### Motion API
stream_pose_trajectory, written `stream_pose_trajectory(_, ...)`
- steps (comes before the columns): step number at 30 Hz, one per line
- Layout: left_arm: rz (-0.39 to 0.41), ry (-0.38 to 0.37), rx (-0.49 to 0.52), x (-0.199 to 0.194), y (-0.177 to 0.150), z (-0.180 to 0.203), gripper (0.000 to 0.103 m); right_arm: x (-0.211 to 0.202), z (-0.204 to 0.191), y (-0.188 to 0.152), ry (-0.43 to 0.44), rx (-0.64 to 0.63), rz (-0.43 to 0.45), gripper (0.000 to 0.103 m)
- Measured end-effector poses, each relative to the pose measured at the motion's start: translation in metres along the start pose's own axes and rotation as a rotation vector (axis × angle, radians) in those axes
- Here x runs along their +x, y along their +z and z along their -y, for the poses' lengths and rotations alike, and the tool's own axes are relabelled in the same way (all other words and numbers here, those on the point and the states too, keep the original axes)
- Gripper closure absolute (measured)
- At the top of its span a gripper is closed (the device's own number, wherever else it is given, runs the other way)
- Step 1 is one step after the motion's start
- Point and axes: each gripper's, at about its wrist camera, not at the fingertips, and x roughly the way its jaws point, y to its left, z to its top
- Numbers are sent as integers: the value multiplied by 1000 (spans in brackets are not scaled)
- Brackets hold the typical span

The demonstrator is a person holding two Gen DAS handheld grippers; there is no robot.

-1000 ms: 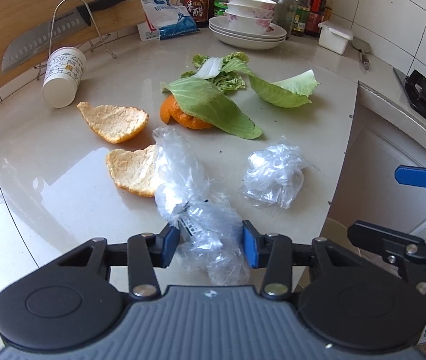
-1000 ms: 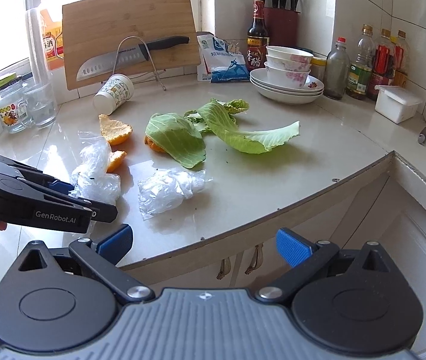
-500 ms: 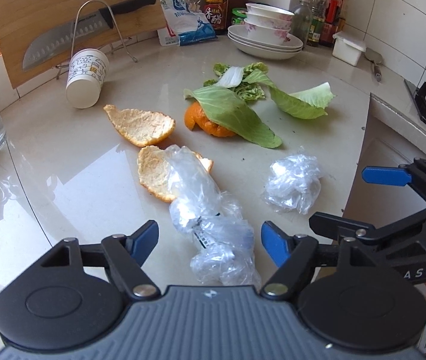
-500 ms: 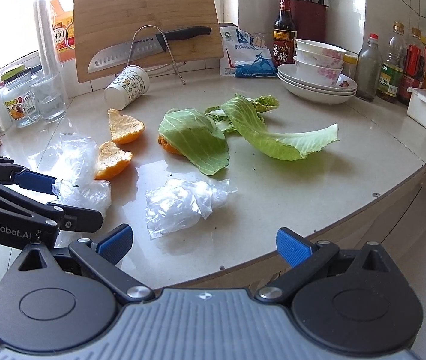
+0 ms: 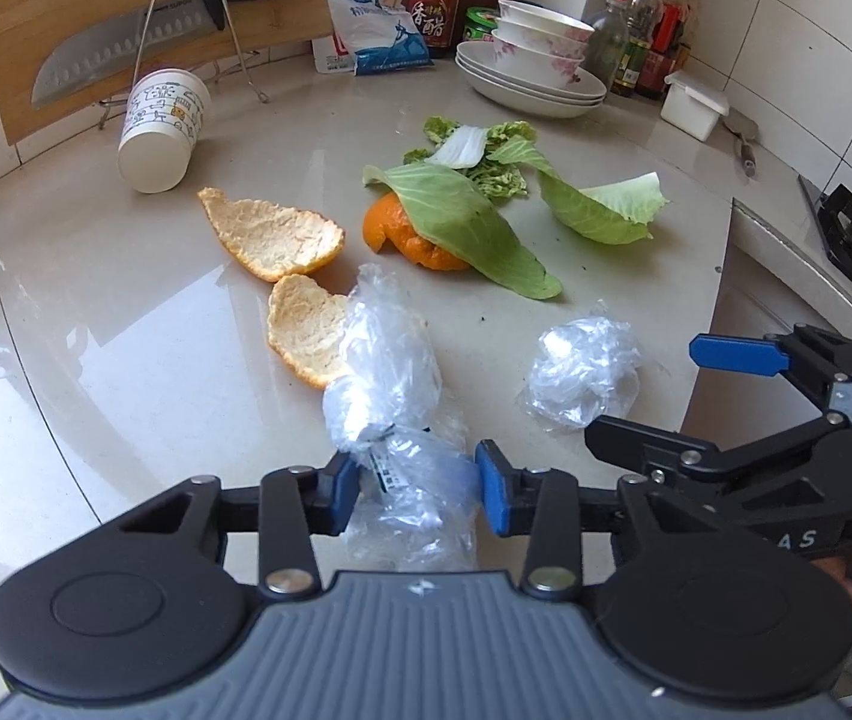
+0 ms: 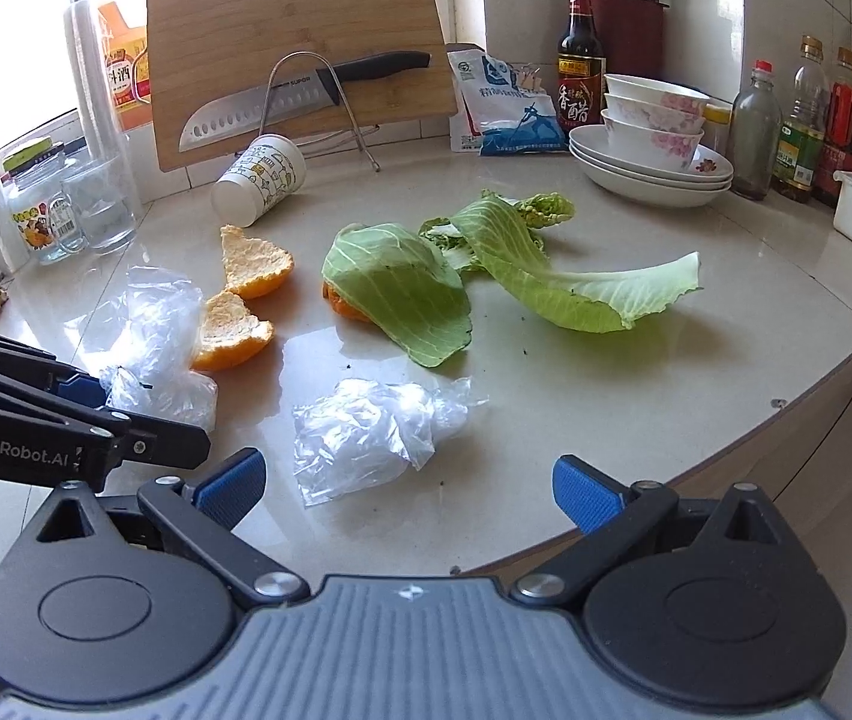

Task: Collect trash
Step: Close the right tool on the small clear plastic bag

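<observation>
1. We are squeezing the crinkly plastic bag (image 5: 402, 420) tight with our left gripper (image 5: 420, 495), its blue pads pressing both sides.
2. The bag is lying on the counter (image 5: 126, 330), touching an orange peel (image 5: 303, 330).
3. We are holding our right gripper (image 6: 405, 480) wide open, gripping nothing, just in front of a second plastic wad (image 6: 366, 429).
</observation>
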Motion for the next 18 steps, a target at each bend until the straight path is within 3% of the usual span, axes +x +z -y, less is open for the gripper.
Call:
stream_pose_trajectory(4, 0, 8, 21, -6, 0, -1, 64, 11, -4, 3, 20, 1, -7, 1)
stream_pose_trajectory(18, -15, 5, 81, -12, 4, -3, 64, 26, -12, 13, 25, -43, -10, 36)
